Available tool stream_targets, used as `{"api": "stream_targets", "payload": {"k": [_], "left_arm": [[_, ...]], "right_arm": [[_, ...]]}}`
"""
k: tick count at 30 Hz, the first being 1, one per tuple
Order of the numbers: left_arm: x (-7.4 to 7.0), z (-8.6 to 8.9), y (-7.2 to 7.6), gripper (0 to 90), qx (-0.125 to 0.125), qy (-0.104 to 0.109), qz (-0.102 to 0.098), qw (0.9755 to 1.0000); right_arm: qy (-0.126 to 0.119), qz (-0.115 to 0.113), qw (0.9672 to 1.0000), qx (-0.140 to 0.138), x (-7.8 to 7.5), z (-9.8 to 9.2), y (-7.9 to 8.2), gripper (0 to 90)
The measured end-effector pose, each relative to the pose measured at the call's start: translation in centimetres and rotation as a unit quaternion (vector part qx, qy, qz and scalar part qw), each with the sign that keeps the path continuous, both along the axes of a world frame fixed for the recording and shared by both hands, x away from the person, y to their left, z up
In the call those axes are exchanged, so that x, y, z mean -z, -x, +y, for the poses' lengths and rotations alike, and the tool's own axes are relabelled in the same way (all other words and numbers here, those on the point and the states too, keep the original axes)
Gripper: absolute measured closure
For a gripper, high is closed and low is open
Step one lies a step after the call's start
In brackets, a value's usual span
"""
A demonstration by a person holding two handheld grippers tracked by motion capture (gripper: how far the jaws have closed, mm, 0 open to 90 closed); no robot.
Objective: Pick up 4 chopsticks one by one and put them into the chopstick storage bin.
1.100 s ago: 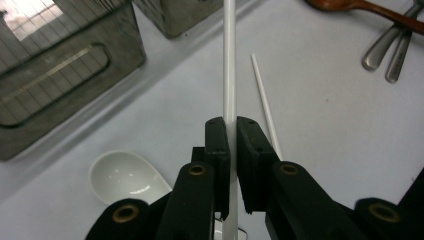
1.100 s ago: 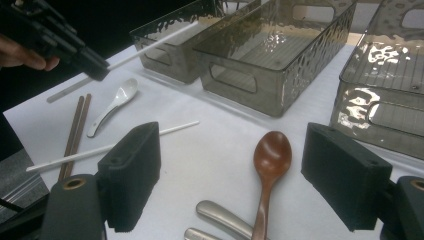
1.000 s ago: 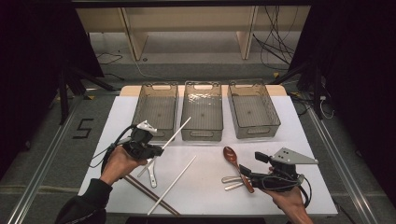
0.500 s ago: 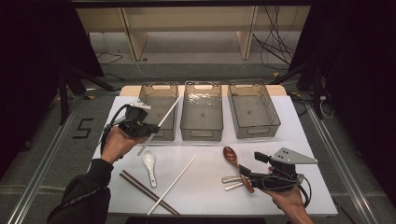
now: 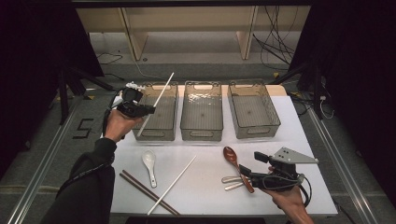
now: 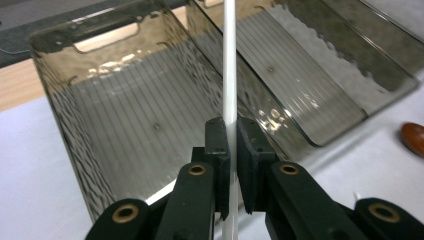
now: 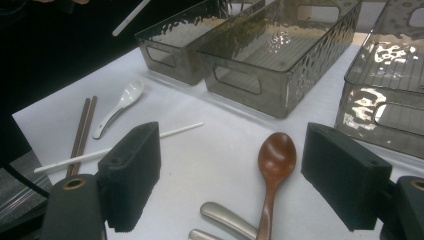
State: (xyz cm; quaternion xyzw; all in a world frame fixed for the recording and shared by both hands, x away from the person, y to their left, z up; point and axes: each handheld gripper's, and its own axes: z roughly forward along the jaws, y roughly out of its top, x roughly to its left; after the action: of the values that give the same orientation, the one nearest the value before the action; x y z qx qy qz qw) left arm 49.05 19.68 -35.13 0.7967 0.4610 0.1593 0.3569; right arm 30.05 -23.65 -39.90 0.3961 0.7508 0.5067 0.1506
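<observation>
My left gripper [image 5: 141, 110] is shut on a white chopstick [image 5: 159, 99] and holds it slanted above the left of three smoky clear bins [image 5: 161, 134]. In the left gripper view the chopstick [image 6: 229, 60] runs straight up between the closed jaws of the gripper [image 6: 231, 145], with that bin [image 6: 55, 65] below. My right gripper [image 5: 250, 171] rests open near the table's front right, its jaws either side of a brown wooden spoon [image 5: 232, 157]. The right gripper view has the spoon [image 7: 276, 155] lying between the spread pads of the gripper [image 7: 239, 175].
A white ceramic spoon [image 5: 149, 161], a second white chopstick [image 5: 175, 182] and a pair of brown chopsticks [image 5: 144, 191] lie front left. Two metal spoon handles [image 5: 231, 182] lie beside the brown spoon. The middle bin [image 5: 201, 134] and right bin [image 5: 254, 130] stand behind.
My left hand has lifted the white chopstick from above the table's front left and carried it back and left over the left bin. The right hand has stayed put.
</observation>
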Motion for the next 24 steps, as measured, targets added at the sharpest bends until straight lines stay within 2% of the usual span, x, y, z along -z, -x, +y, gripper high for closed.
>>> {"api": "stream_targets", "payload": {"k": [3,10,17,19,24], "left_arm": [[0.2,0.1,-1.0,83.7,-0.01,0.008,-0.005,0.9999],[0.9,-0.1,-3.2,83.7,-0.027,-0.005,-0.007,0.9996],[1.1,-0.4,-4.2,83.7,-0.036,-0.006,-0.011,0.9993],[1.2,-0.3,-4.5,83.7,-0.038,0.001,-0.01,0.9992],[1.8,0.0,-5.0,83.7,-0.049,-0.009,-0.009,0.9987]], "right_arm": [[0.001,-0.002,1.0,-0.002,0.0,0.0,0.0,24.5],[-0.001,-0.001,1.0,-0.001,0.0,-0.1,0.0,24.5],[-0.003,-0.001,1.0,-0.003,0.0,-0.1,0.0,24.5],[-0.003,-0.001,1.0,-0.003,0.0,-0.1,0.0,24.5],[-0.004,-0.001,1.0,-0.005,0.0,-0.1,0.0,24.5]]}}
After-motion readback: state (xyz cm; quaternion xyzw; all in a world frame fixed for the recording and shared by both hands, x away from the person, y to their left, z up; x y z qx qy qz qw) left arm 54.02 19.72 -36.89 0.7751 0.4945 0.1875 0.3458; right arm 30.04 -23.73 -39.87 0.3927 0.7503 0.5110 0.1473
